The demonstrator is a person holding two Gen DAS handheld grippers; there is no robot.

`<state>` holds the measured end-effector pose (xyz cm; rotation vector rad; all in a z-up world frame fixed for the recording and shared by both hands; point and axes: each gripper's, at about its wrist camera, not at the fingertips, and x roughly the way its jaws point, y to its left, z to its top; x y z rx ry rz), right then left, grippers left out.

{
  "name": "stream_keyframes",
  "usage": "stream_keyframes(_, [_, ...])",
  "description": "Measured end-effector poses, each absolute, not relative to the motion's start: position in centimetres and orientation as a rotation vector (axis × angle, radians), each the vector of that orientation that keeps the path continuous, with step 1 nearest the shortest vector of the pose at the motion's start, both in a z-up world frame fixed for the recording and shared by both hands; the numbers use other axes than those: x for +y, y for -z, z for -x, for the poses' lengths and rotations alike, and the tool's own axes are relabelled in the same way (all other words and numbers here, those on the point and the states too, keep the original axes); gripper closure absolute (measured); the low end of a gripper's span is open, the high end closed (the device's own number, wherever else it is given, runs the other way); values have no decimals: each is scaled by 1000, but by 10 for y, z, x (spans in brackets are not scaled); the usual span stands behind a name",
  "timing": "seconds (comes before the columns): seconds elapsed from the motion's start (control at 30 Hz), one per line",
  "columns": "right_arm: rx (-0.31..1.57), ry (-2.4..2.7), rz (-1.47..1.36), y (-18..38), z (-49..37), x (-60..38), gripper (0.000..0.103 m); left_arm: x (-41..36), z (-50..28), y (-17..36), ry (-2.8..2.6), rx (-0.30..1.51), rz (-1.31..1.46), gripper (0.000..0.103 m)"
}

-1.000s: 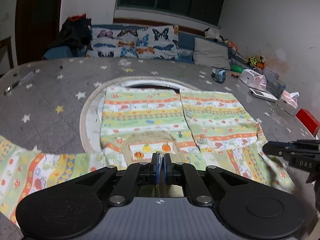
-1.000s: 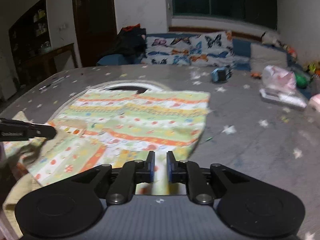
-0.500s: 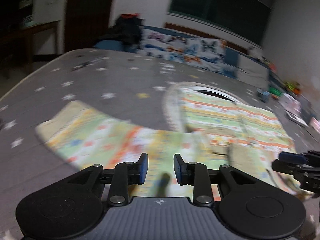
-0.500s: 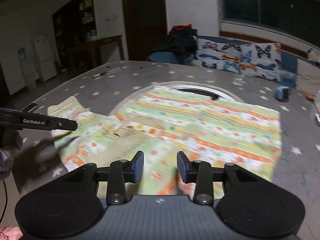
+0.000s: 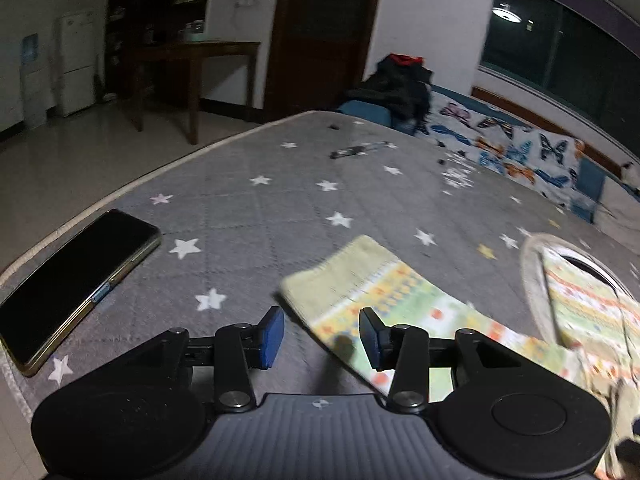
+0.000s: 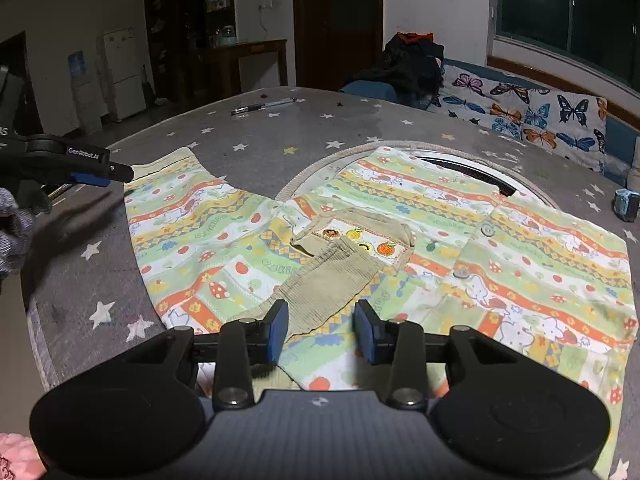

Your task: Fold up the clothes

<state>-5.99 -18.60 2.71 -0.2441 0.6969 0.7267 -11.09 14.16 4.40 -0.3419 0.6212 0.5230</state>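
A child's patterned jacket (image 6: 460, 240) in green, orange and white lies spread flat on the grey star-print mat (image 6: 256, 136). One sleeve stretches left, its ribbed beige cuff (image 5: 340, 268) just ahead of my left gripper (image 5: 322, 336), which is open and empty. A beige ribbed flap (image 6: 332, 280) lies folded over the jacket's middle below a fruit-print pocket (image 6: 360, 236). My right gripper (image 6: 322, 330) is open and empty above that flap. The left gripper also shows at the left of the right wrist view (image 6: 100, 174).
A black phone (image 5: 72, 284) lies by the mat's left edge. A pen (image 6: 264, 105) lies at the far side. A butterfly-print cushion (image 6: 532, 116) and dark clothes (image 6: 408, 68) sit behind. A small blue object (image 6: 626, 206) is at the right.
My left gripper let go of the jacket, opened and swung left to the sleeve cuff. My right gripper opened wider and turned left over the jacket's middle.
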Motion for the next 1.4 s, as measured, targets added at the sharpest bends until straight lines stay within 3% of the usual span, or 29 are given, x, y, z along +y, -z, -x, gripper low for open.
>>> stream_keyframes(0.17, [690, -729, 230, -34, 61, -190, 66, 159, 102, -39, -560, 630, 382, 61])
stream_keyframes(0.23, [679, -726, 221, -40, 65, -194, 66, 160, 98, -39, -568, 630, 371, 69])
stream_keyframes(0.3, [672, -721, 213, -44, 68, -198, 66, 161, 93, -38, -559, 627, 366, 85])
stream_keyframes(0.4, [659, -707, 194, -49, 71, -206, 66, 164, 93, -40, -535, 608, 412, 96])
stream_keyframes(0.53, [653, -680, 152, -56, 75, -220, 66, 151, 101, -60, -424, 545, 490, 98])
stream_keyframes(0.9, [659, -539, 8, -59, 70, -284, 66, -3, 84, -126, 132, 473, 396, 98])
stream_keyframes(1.4, [692, -403, -225, -54, 55, -355, 66, -130, 67, -64, 454, 718, 227, 95])
